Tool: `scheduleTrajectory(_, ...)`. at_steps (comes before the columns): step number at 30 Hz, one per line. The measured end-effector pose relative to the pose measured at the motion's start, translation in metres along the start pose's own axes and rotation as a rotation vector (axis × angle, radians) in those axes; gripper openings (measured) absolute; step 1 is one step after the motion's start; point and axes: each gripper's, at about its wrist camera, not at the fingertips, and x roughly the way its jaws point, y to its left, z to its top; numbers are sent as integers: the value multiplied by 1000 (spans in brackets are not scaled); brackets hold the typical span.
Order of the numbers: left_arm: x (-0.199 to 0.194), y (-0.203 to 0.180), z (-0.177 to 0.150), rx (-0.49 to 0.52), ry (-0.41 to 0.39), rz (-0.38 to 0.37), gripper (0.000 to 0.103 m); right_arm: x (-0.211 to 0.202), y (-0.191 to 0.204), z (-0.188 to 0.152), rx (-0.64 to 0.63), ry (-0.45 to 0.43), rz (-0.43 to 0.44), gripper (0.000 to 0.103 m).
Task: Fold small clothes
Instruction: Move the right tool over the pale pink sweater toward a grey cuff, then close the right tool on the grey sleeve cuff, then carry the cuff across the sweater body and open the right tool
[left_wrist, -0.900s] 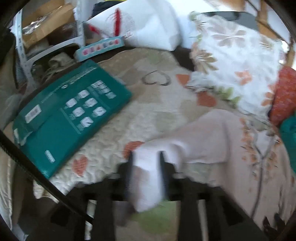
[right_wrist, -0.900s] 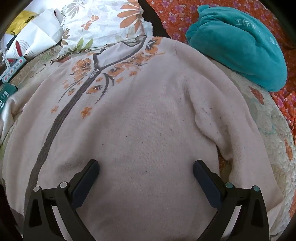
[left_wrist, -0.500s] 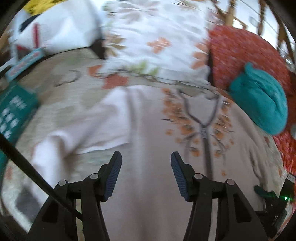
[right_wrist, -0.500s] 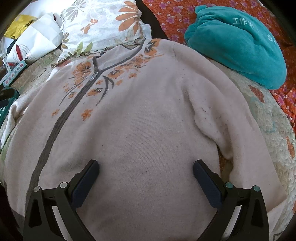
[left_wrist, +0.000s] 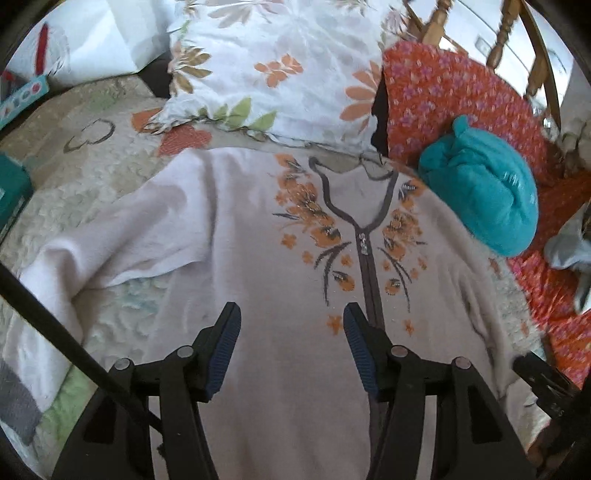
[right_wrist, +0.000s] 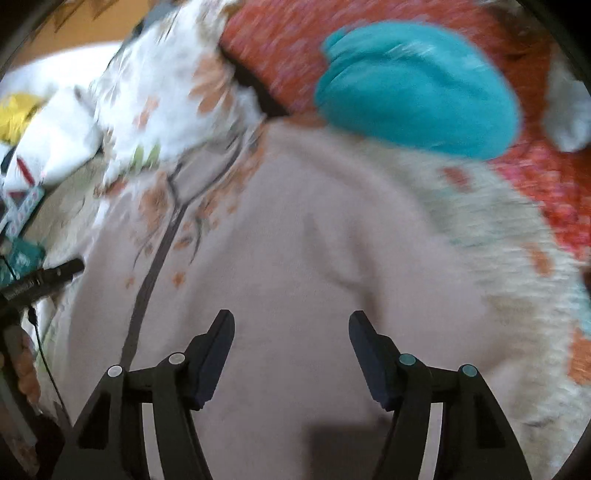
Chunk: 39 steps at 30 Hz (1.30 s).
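The pale pink knit sweater with orange flowers and a dark zipper line (left_wrist: 280, 280) lies flat, front up, on the cream quilted bed cover (left_wrist: 92, 184), its neck just below the white flowered pillow (left_wrist: 280, 70). One sleeve lies out to the side, so a good fold would start by bringing that sleeve over the sweater's middle and keeping it smooth. The left gripper (left_wrist: 291, 343) tips down over the sweater's lower middle, its tongs spread and holding nothing. The right gripper (right_wrist: 291, 343) tips down beside the zipper line, also spread and holding nothing.
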Motion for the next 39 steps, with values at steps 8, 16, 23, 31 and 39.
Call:
scheduleTrajectory(8, -17, 15, -10, -104, 30, -49, 62, -19, 5, -61, -138, 158, -65, 70)
scheduleTrajectory(16, -24, 14, -28, -29, 12, -6, 62, 5, 23, -89, -276, 159, -167, 21)
scheduleTrajectory(23, -27, 27, -29, -53, -6, 8, 62, -53, -98, -19, -92, 7, -382, 6)
scheduleTrajectory(31, -22, 19, -31, -30, 3, 14, 62, -108, -237, 59, 161, -98, -709, 5)
scheduleTrajectory(39, -17, 21, -28, -52, 16, 7, 62, -97, -243, 79, 313, -121, -656, 5)
